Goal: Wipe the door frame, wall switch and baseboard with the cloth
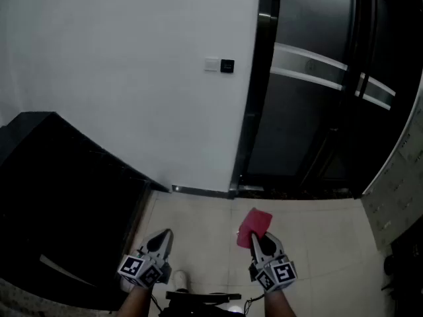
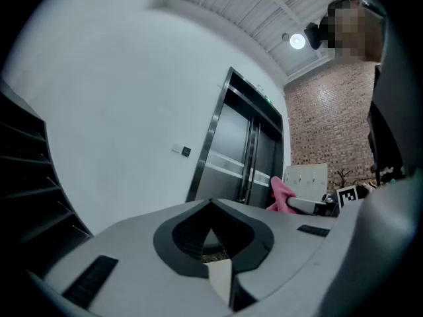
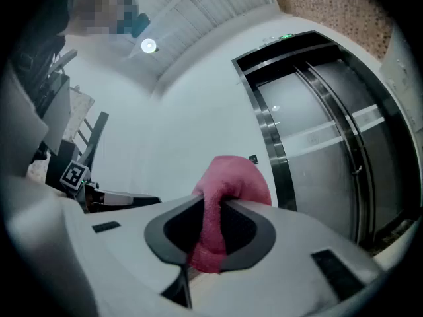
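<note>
A pink cloth [image 1: 254, 226] sticks out of my right gripper [image 1: 260, 238], which is shut on it; in the right gripper view the cloth [image 3: 225, 197] is pinched between the jaws. My left gripper [image 1: 163, 235] is shut with nothing in it, low at the left over the floor. On the white wall ahead sit two wall switches [image 1: 219, 65], one white and one black. Right of them runs the dark metal door frame [image 1: 254, 91] of a lift door [image 1: 310, 91]. A thin baseboard [image 1: 198, 191] lines the foot of the wall. Both grippers are well short of the wall.
A black stair side [image 1: 59, 203] fills the left, close to my left gripper. Pale floor tiles [image 1: 317, 243] lie between me and the lift. A speckled wall [image 1: 396, 190] closes the right side. My shoes [image 1: 180, 281] show at the bottom.
</note>
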### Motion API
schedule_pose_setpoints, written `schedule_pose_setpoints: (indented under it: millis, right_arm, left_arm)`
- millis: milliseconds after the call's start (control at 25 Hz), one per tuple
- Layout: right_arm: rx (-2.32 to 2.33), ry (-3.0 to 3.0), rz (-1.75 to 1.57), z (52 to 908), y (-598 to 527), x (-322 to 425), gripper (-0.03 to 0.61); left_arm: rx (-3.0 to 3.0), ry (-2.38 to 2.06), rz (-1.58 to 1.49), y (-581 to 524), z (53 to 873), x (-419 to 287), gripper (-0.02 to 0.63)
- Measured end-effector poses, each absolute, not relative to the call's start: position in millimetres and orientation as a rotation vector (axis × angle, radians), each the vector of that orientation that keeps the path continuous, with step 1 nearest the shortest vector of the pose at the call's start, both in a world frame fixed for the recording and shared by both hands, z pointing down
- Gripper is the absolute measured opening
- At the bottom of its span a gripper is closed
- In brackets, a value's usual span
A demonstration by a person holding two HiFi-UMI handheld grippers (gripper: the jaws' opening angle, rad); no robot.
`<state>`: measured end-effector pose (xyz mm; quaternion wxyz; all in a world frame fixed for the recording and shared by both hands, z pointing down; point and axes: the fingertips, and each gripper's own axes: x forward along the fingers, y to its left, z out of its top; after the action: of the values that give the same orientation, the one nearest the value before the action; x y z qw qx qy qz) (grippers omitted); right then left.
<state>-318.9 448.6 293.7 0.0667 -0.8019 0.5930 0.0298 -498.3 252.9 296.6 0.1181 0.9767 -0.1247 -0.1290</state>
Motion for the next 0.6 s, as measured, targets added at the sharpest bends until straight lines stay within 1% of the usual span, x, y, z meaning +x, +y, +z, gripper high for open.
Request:
schedule_pose_setpoints:
  millis: [120, 400, 600]
  right_arm:
    - [-2.437, 1.762, 0.105, 285.0, 393.3, -287.9, 0.064]
    - [-2.469, 1.733, 0.190, 241.0, 261.3, -218.4, 0.064]
    - [-2.492, 1.720, 0.215, 230.6, 195.6, -166.6, 0.064]
  left_arm:
    - [2.869, -0.344, -0.379, 196.7, 293.0, -469.3, 0.003]
    - [2.860, -0.237, -0.410, 69.5, 256.7, -385.6, 0.003]
    - [2.872, -0.160, -0.409, 10.0, 245.5, -318.6, 0.003]
